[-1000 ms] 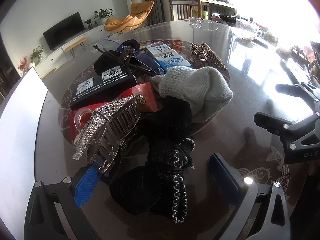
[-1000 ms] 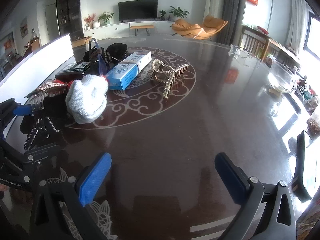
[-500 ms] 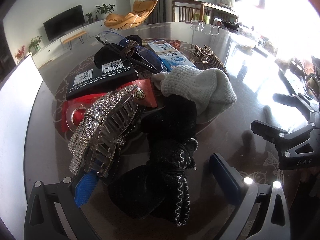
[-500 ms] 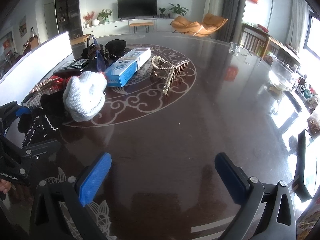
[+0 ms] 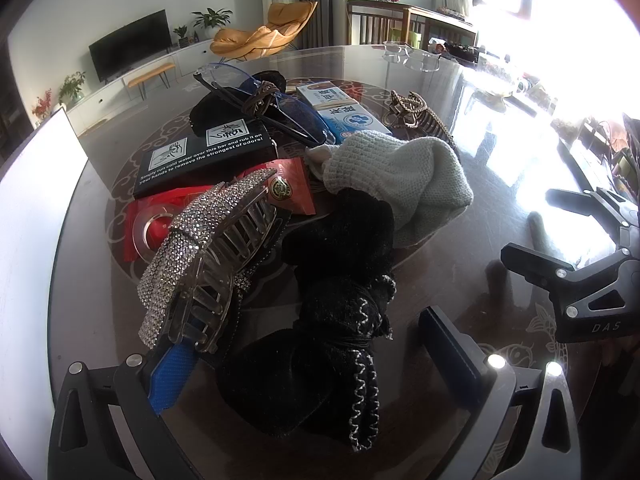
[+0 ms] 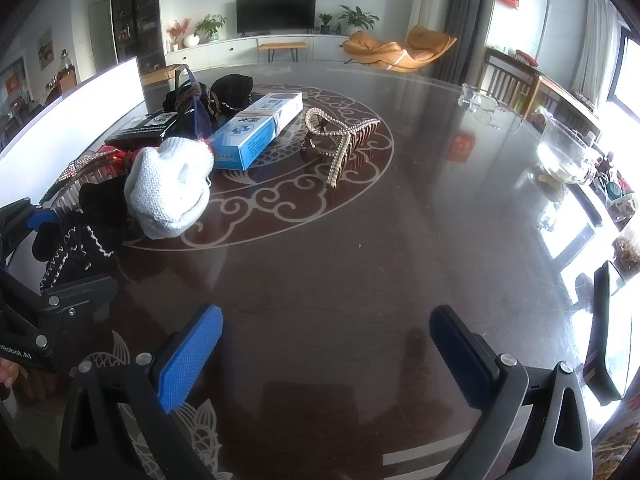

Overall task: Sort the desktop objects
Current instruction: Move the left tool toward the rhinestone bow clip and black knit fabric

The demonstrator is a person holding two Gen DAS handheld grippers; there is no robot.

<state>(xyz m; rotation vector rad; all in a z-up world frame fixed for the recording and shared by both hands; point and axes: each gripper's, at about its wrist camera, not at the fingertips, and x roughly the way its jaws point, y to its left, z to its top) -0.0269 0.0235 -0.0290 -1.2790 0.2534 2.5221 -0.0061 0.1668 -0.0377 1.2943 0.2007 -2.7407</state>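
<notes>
My left gripper [image 5: 312,354] is open, its fingers either side of a black fabric bow with silver trim [image 5: 340,320]. A rhinestone hair claw [image 5: 208,248] rests against its left finger [image 5: 172,376]. Behind lie a white knitted pouch [image 5: 400,176], a black box [image 5: 208,152], a red packet [image 5: 224,196], blue glasses [image 5: 276,104], a blue-white box [image 5: 344,114] and a pearl hair claw [image 5: 416,114]. My right gripper [image 6: 324,356] is open and empty over bare table; the pouch [image 6: 170,188], blue-white box [image 6: 258,128] and pearl claw [image 6: 340,136] lie ahead to its left.
A white board [image 5: 28,216] stands along the table's left edge. A glass bowl [image 6: 568,152] and a glass ashtray [image 6: 488,108] sit at the far right. A phone [image 6: 612,324] lies at the right edge. The dark glass table [image 6: 360,260] has a scroll pattern.
The left gripper has moved forward over the pile, so the black bow and rhinestone claw sit closer between its fingers. The right gripper has barely moved.
</notes>
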